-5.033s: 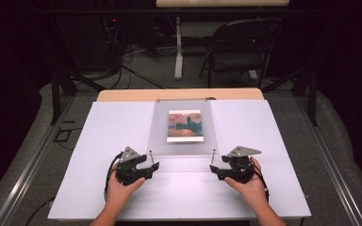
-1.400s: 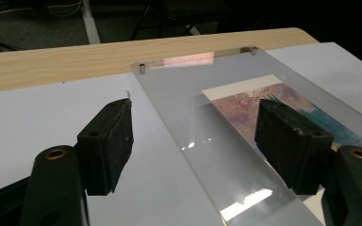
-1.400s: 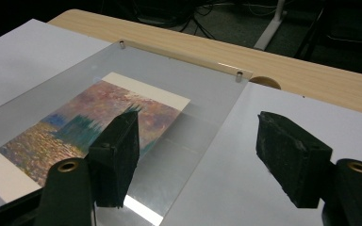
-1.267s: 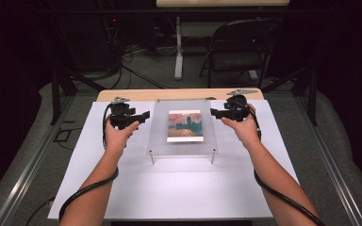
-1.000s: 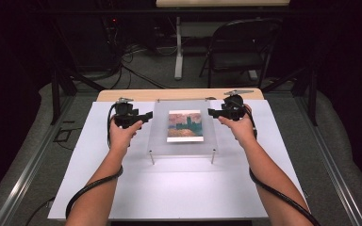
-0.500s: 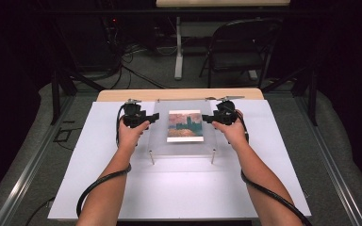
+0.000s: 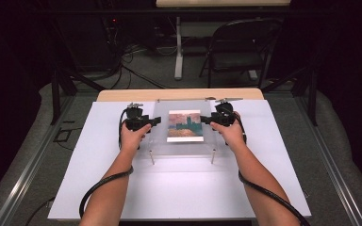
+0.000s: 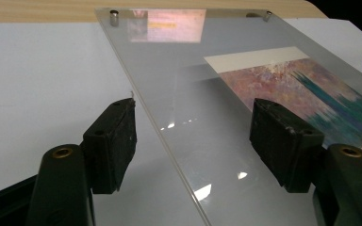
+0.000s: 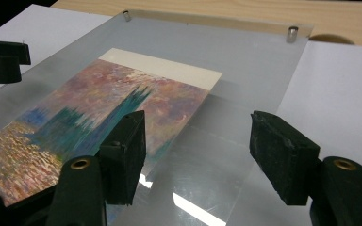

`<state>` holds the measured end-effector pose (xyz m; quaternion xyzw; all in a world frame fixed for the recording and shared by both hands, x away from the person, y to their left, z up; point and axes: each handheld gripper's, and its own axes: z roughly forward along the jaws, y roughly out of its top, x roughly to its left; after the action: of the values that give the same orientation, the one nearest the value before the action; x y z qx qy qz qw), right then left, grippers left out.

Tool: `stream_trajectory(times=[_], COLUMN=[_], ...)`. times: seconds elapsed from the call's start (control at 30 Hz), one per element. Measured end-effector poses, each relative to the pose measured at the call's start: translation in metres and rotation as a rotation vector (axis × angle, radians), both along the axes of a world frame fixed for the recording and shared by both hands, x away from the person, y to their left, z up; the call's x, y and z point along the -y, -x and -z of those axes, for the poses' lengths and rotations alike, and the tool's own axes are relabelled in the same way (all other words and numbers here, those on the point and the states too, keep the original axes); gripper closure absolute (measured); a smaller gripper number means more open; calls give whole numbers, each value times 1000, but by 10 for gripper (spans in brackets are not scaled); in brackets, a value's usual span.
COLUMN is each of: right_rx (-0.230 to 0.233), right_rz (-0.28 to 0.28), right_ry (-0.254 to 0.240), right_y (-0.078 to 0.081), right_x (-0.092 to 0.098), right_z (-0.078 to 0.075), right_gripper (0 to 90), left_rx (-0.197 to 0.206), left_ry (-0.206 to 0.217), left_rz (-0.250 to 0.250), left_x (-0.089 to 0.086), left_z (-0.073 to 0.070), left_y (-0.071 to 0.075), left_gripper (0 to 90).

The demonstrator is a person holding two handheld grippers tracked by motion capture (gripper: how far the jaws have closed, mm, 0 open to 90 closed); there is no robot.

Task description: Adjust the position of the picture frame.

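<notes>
A clear acrylic sheet (image 7: 184, 147) stands on short metal posts (image 7: 152, 157) over the white table top, with a painted picture (image 7: 185, 125) under its middle. My left gripper (image 7: 153, 121) is at the sheet's left edge. In the left gripper view its jaws (image 8: 193, 122) are open, one beside the edge and one over the sheet (image 8: 179, 61); they have just been closing slightly. My right gripper (image 7: 207, 120) is at the right edge. Its jaws (image 9: 198, 136) are open over the sheet (image 9: 245, 56) beside the picture (image 9: 99, 113), and have just been closing.
A white board (image 7: 179, 193) covers a wooden table whose far edge (image 7: 179, 94) shows behind the sheet. A folding chair (image 7: 238, 47) and cables stand on the floor beyond. Each gripper's cable trails back along a forearm.
Both hands have come inward and down from beside the sheet, so the jaws now stand at its left and right edges.
</notes>
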<state>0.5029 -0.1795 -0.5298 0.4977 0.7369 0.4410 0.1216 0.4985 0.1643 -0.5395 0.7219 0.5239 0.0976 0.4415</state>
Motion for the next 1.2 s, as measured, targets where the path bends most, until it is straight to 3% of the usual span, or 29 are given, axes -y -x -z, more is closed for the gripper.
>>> stream_trajectory(times=[0.17, 0.33, 0.73, 1.2], right_rx=[-10, -23, -71, -89], right_rz=[23, 26, 23, 20], right_ry=[-30, -17, -45, -48], right_y=[-1, -3, -3, -5], right_x=[3, 6, 8, 6], right_z=[3, 5, 10, 12], right_gripper=[347, 343, 333, 298], left_rx=[-24, -37, -70, -99], left_ry=[5, 24, 35, 55], left_rz=[2, 11, 19, 16], left_x=[1, 3, 6, 5], left_z=[3, 3, 5, 7], left_y=[-1, -3, -5, -7], left_gripper=[323, 322, 321, 303])
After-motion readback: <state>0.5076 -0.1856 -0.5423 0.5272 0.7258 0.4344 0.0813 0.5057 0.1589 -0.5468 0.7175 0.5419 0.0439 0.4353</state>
